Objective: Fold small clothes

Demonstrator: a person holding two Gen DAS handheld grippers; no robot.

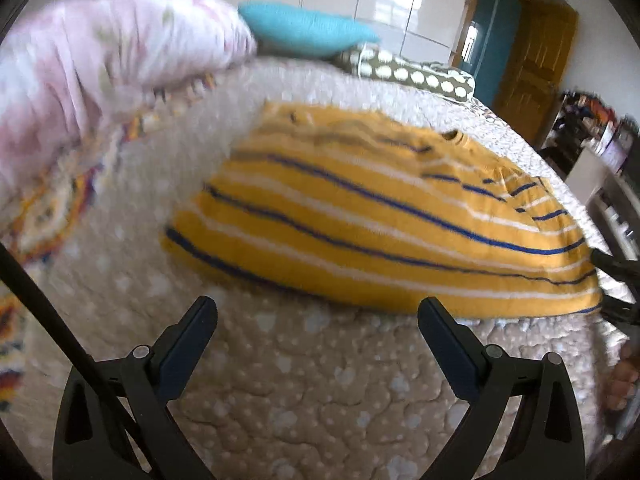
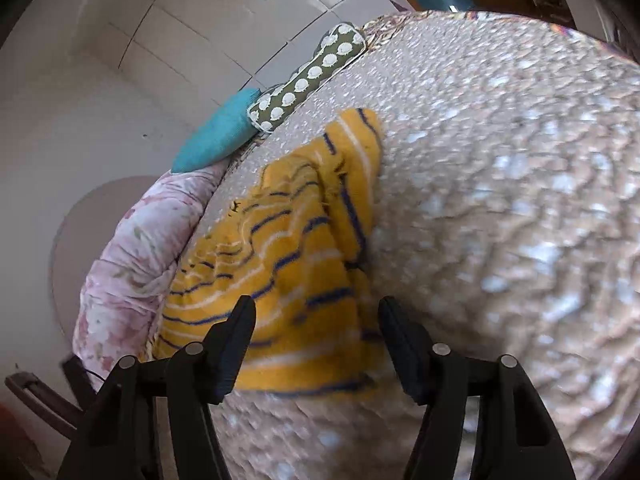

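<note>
A small yellow shirt [image 1: 376, 220] with blue and white stripes lies spread on a beige quilted bed cover [image 1: 288, 380]. My left gripper [image 1: 318, 312] hovers just in front of the shirt's near hem, open, with nothing between its fingers. In the right wrist view the same yellow shirt [image 2: 296, 264] lies rumpled, one sleeve reaching up and to the right. My right gripper [image 2: 316, 312] stands open over the shirt's near edge, its pads apart and pressing on nothing. The right gripper's tip shows at the left wrist view's right edge.
A pink floral duvet [image 1: 104, 64] is bunched at the left of the bed. A teal pillow [image 1: 304, 28] and a green dotted pillow [image 1: 420, 74] lie at the head. A wooden door [image 1: 536, 68] and cluttered shelves [image 1: 592, 132] stand to the right.
</note>
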